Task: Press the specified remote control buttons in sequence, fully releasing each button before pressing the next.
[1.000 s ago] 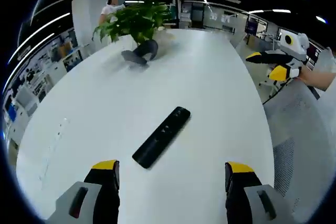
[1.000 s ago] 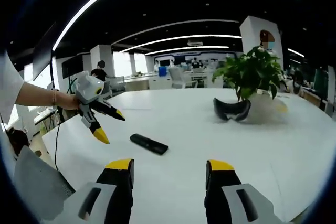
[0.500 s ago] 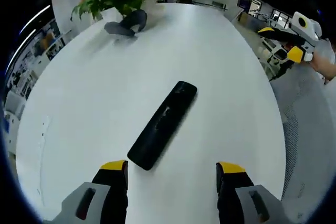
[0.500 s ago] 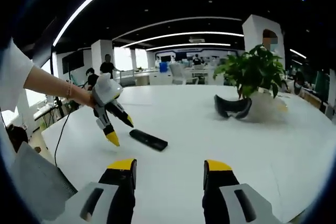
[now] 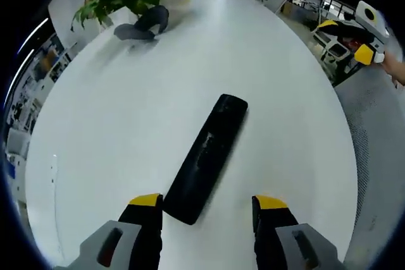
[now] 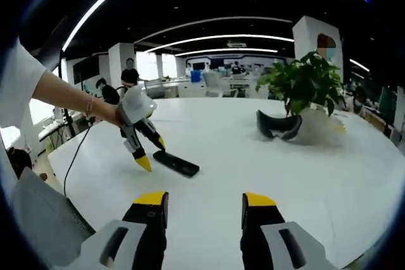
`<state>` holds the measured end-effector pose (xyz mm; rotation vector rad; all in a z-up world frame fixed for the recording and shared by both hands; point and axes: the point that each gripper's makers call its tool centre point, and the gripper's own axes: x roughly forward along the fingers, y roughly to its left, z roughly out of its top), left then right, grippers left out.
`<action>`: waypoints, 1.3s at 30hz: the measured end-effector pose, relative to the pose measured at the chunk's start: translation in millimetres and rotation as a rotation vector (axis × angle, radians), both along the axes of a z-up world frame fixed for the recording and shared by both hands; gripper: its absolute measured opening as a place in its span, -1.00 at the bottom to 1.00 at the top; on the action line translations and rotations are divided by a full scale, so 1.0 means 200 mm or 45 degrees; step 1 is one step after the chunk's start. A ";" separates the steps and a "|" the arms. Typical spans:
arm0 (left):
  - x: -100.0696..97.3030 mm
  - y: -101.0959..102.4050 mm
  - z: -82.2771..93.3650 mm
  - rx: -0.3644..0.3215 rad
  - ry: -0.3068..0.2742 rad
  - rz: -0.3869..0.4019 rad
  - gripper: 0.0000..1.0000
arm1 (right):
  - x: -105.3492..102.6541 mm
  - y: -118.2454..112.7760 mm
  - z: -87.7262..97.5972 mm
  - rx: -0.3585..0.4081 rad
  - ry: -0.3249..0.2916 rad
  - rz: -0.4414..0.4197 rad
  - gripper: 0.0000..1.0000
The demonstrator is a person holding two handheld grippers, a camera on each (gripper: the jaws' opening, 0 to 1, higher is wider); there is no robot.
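A long black remote control (image 5: 207, 152) lies flat on the white table (image 5: 114, 124), slanting from lower left to upper right. My left gripper (image 5: 207, 205) hovers over its near end, open, with the yellow-tipped jaws on either side of it. In the right gripper view the same remote (image 6: 176, 164) lies far off at the left, with the left gripper (image 6: 152, 153) just above its end, held in a person's hand. My right gripper (image 6: 205, 200) is open and empty over bare table near the front edge; it also appears at the far right (image 5: 350, 39) of the left gripper view.
A potted green plant (image 6: 305, 86) and a dark headset (image 6: 278, 124) stand at the far side of the table. A grey mesh chair (image 5: 380, 131) sits by the table's right edge. Office desks and people fill the background.
The left gripper has come down and forward over the remote, whose near end now lies between its jaws. The right gripper has barely moved.
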<state>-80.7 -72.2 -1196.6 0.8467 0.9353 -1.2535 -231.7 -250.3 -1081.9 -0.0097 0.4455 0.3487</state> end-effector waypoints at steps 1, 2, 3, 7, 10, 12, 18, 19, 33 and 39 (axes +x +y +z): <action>0.00 0.00 0.00 0.007 0.003 -0.009 0.16 | 0.00 0.00 0.00 -0.003 0.001 0.000 -0.12; 0.01 -0.01 0.01 -0.009 0.003 0.005 0.12 | 0.00 0.00 0.00 -0.007 0.002 0.000 -0.12; 0.01 -0.01 0.01 -0.004 0.009 0.029 0.05 | 0.00 0.00 0.00 -0.014 0.003 -0.001 -0.13; -0.04 0.00 0.02 0.012 0.025 -0.069 -0.49 | 0.00 0.01 0.00 -0.025 0.002 0.020 -0.14; -0.04 0.00 0.02 -0.009 -0.010 -0.058 -0.50 | 0.00 0.02 -0.01 -0.042 0.002 0.033 -0.15; -0.04 0.00 0.02 -0.008 -0.009 -0.061 -0.51 | 0.00 0.01 -0.01 -0.047 -0.001 0.029 -0.16; -0.09 0.00 0.02 0.000 -0.017 -0.081 -0.52 | 0.00 -0.01 0.01 -0.015 -0.015 0.002 -0.18; -0.09 0.00 0.02 -0.001 -0.019 -0.076 -0.53 | 0.00 0.00 0.01 -0.012 -0.017 0.002 -0.18; -0.20 0.02 0.02 0.026 -0.035 -0.050 -0.53 | -0.01 0.02 0.00 -0.027 -0.006 0.041 -0.19; -0.25 0.02 0.01 0.060 -0.034 -0.063 -0.53 | -0.01 0.04 0.00 -0.025 -0.007 0.066 -0.19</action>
